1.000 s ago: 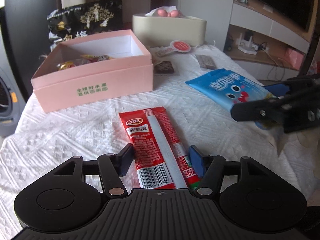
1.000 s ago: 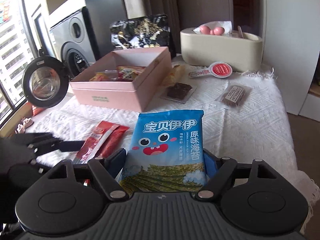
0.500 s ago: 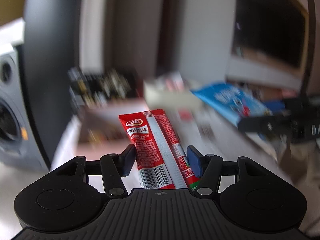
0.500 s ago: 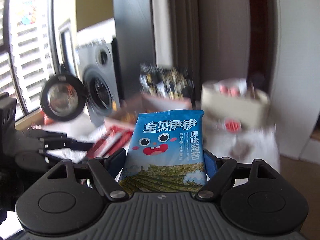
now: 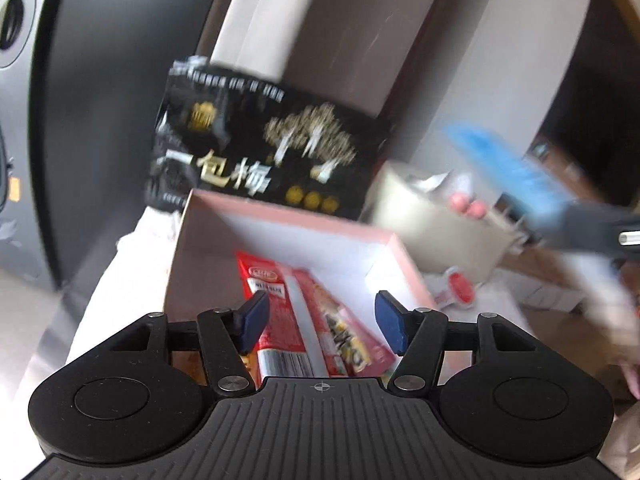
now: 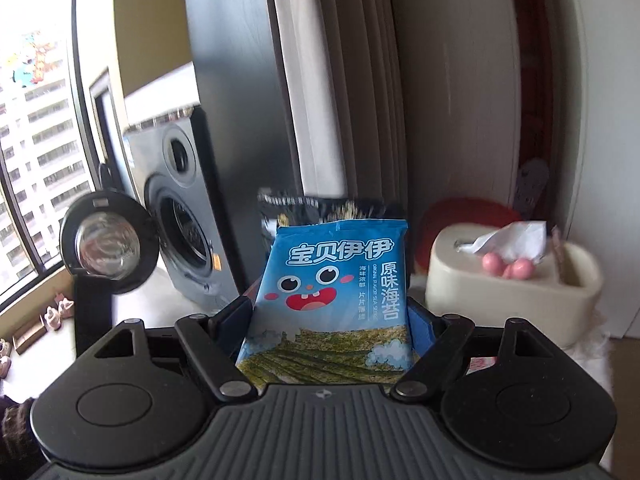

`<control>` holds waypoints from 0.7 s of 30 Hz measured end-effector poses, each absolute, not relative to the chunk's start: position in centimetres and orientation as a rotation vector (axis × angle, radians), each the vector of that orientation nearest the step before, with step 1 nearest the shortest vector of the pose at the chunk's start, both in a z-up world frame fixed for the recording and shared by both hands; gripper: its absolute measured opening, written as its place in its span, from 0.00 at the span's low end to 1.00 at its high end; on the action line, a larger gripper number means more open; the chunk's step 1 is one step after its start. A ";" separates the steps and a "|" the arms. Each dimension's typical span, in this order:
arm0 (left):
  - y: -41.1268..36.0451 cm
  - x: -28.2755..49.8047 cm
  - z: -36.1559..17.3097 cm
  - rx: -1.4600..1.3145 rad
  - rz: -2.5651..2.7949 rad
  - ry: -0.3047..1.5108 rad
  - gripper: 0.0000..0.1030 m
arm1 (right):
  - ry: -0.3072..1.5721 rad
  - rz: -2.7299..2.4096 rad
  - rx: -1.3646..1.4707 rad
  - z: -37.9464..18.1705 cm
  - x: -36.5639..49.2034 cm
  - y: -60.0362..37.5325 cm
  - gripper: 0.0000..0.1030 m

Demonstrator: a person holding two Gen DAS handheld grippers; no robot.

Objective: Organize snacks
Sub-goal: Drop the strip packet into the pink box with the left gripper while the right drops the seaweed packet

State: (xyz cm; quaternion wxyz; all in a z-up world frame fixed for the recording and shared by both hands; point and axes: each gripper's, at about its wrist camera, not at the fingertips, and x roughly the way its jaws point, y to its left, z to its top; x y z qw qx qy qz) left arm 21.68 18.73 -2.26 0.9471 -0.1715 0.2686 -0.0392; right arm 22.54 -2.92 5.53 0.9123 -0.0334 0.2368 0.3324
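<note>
The left claw (image 5: 320, 318) hangs over the open pink box (image 5: 280, 240), its jaws apart; the red packet (image 5: 280, 312) lies between them but the right pad does not touch it, so I judge it is released or nearly so, above other snacks inside; the right claw (image 6: 332, 320) is clamped on the blue seaweed bag (image 6: 336, 300), raised in the air; this bag is not yet in the box
</note>
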 end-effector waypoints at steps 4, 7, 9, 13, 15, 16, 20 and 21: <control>19.5 19.8 -1.5 -0.315 -0.042 0.480 0.62 | 0.507 0.675 -0.107 3.6 25.3 -0.1 0.79; 20.0 18.6 -1.6 -0.339 -0.024 0.460 0.62 | 0.537 0.723 -0.054 1.6 27.3 1.6 0.84; 20.2 18.1 -1.6 -0.343 -0.026 0.458 0.62 | 0.588 0.743 -0.072 -0.1 28.6 3.1 0.84; 20.2 17.5 -1.6 -0.319 -0.009 0.440 0.62 | 0.715 0.749 -0.061 -2.3 30.2 4.0 0.84; 20.0 17.1 -1.5 -0.320 -0.001 0.430 0.62 | 0.746 0.794 -0.002 -2.4 30.5 3.3 0.84; 19.8 17.1 -1.4 -0.323 -0.005 0.426 0.62 | 0.754 0.800 0.006 -2.3 30.5 3.1 0.84; 18.2 16.3 -1.1 -0.314 -0.046 0.431 0.62 | 0.583 0.740 -0.037 -0.1 28.6 0.5 0.84; 17.7 16.0 -1.0 -0.308 -0.059 0.438 0.62 | 0.538 0.715 -0.061 0.4 28.2 -0.4 0.84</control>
